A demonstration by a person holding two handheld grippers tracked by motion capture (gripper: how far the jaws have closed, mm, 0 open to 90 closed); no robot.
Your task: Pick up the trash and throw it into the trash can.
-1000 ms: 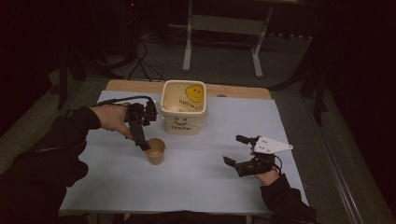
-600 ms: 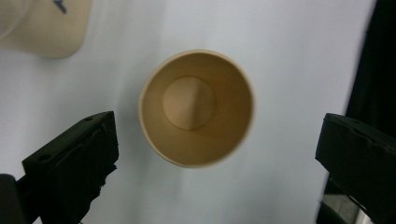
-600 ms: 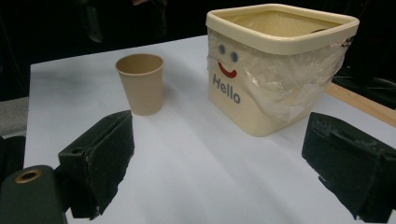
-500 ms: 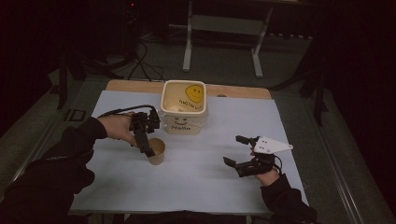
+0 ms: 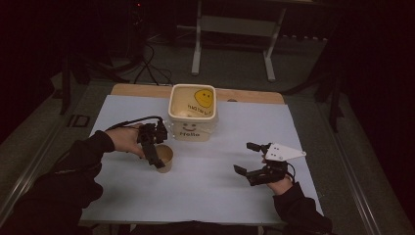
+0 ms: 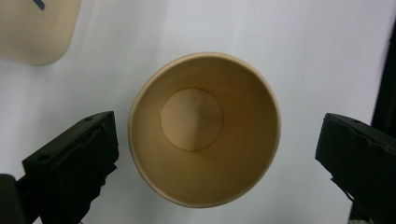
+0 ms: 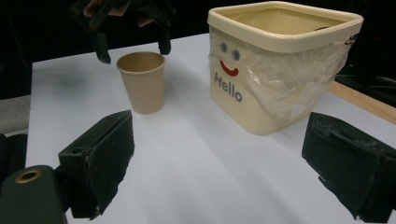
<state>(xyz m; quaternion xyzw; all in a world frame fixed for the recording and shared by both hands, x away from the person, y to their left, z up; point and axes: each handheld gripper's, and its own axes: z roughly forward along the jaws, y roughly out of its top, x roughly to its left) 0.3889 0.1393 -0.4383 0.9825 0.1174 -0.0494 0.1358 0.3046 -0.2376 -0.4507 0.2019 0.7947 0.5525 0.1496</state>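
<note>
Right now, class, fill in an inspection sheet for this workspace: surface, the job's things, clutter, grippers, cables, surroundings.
Surface: pale sheet covering the table, whose wooden edge shows at the far side.
Job's things: paper cup upright and empty; cream bin marked Hello, lined with a clear bag, behind it.
Clutter: nothing seen.
Grippers: left gripper above the cup, jaws open on either side of the rim, not touching; right gripper open, apart from the cup, with a grey plate on top.
Cables: black cable trails from the left gripper; more cables on the floor beyond.
Surroundings: dark room, metal stand legs behind the table.
</note>
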